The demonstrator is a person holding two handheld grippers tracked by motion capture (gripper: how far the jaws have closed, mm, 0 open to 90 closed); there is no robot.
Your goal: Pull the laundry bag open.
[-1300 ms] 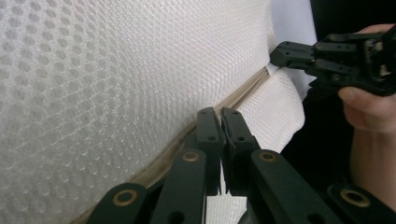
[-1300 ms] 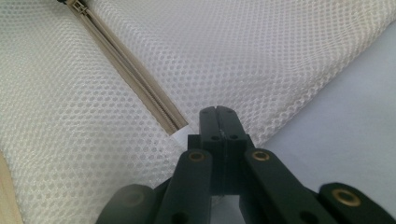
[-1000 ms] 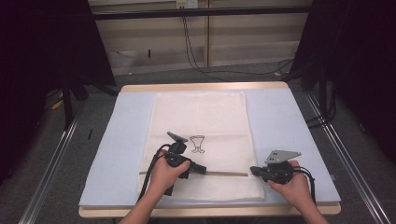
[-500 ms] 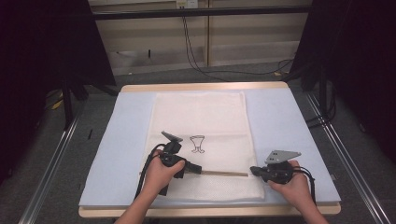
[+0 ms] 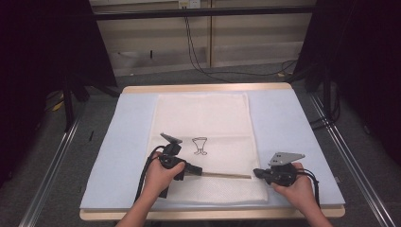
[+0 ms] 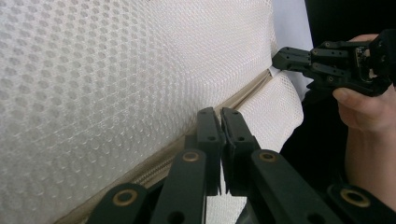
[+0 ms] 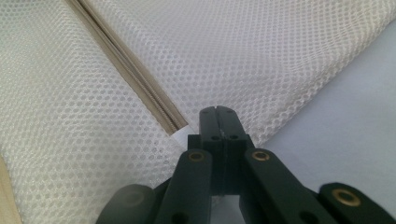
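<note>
**Both hand-held grippers closed at the zipper of the mesh bag**

A white mesh bag (image 5: 203, 142) is laid flat on the light blue mat (image 5: 293, 127) that covers the table (image 5: 208, 88). A beige zipper (image 5: 227, 175) runs across the bag near its front edge, and every place below is given from that zipper.

The left hand-held gripper (image 5: 196, 170) is held at the zipper's left end, where its jaws are brought together. In the left gripper view the two black jaws (image 6: 220, 128) are seen pressed flat against each other right on the zipper line (image 6: 243, 95); whether the slider or only the fabric is pinched cannot be told.

The right hand-held gripper (image 5: 257, 173) is held at the zipper's right end, close to the bag's right edge. In the right gripper view its jaws (image 7: 219, 122) are likewise closed, with the white end tab (image 7: 180, 135) of the zipper just beside the tips and the mesh caught beneath them.

A small black goblet-shaped drawing (image 5: 200, 145) is printed on the bag just beyond the zipper, nearer the left hand-held gripper.
</note>
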